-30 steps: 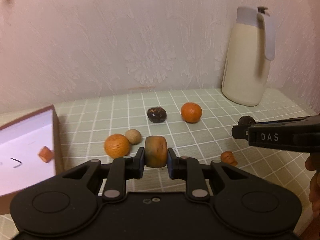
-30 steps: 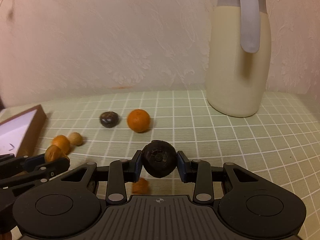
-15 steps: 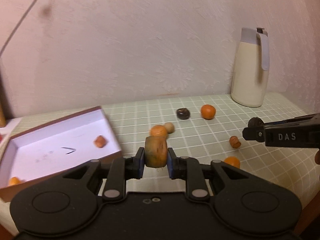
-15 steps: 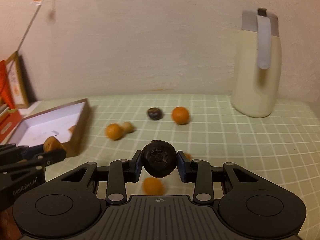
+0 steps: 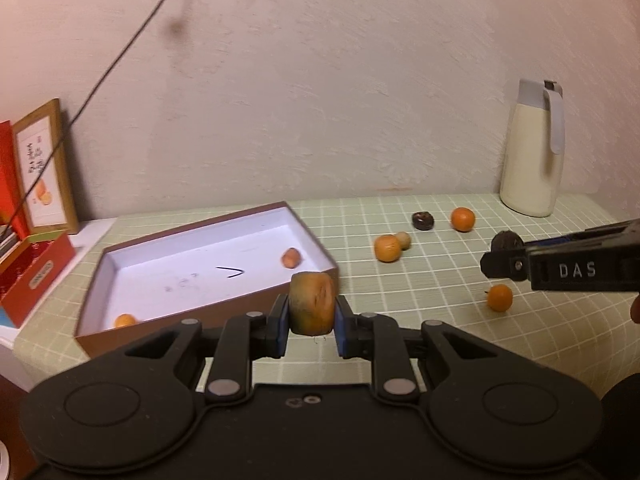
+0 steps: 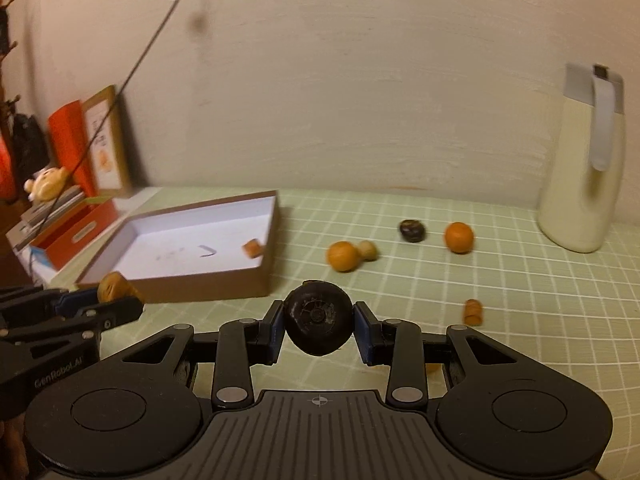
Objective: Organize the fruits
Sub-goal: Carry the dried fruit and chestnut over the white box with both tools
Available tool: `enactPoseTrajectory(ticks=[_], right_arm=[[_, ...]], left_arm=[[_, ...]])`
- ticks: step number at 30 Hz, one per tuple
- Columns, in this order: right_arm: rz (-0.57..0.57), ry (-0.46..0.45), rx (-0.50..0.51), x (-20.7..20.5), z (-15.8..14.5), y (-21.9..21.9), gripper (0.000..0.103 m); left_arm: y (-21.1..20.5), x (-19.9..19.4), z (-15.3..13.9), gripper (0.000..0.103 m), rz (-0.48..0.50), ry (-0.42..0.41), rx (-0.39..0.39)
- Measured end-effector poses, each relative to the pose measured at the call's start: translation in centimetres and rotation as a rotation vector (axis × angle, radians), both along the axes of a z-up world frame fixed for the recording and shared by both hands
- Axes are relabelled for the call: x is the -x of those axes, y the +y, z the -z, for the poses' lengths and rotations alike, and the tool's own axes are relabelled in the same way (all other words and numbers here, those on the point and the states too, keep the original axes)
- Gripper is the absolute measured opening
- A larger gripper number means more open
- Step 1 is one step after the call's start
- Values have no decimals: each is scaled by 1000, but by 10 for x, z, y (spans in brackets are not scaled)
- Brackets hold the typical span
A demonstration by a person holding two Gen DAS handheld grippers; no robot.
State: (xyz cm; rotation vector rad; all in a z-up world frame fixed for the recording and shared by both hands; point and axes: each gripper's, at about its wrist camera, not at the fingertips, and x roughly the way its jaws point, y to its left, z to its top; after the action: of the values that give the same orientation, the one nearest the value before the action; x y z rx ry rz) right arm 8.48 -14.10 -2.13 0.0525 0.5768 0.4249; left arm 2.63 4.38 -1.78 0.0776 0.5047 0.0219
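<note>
My left gripper (image 5: 311, 320) is shut on a brownish-orange fruit (image 5: 312, 303), held above the table just in front of the near rim of a brown box (image 5: 208, 308) with a white inside. Two small orange fruits (image 5: 291, 258) lie in that box. My right gripper (image 6: 319, 327) is shut on a dark round fruit (image 6: 318, 318), raised over the green checked table to the right of the box (image 6: 208, 288). Several loose fruits stay on the cloth: an orange (image 6: 343, 256), a pale one (image 6: 367, 250), a dark one (image 6: 412, 230) and another orange (image 6: 458, 237).
A cream jug (image 6: 582, 160) with a grey handle stands at the back right by the wall. Red boxes (image 6: 76, 224) and a framed picture (image 5: 44, 172) crowd the left end. A black cable (image 5: 104, 76) hangs from the wall over the box. A small brown fruit (image 6: 473, 312) lies near my right gripper.
Both grippers have pulled back, risen and swung left with their fruits still held. The box has come fully into view, and the loose fruits and jug look farther off.
</note>
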Motion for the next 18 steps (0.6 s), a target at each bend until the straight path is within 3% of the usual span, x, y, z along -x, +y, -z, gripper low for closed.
enactPoseTrajectory(ticks=[18], right_arm=[[-158, -95, 32, 33, -37, 66, 37]], left_arm=[[69, 39, -27, 12, -150, -80, 50]])
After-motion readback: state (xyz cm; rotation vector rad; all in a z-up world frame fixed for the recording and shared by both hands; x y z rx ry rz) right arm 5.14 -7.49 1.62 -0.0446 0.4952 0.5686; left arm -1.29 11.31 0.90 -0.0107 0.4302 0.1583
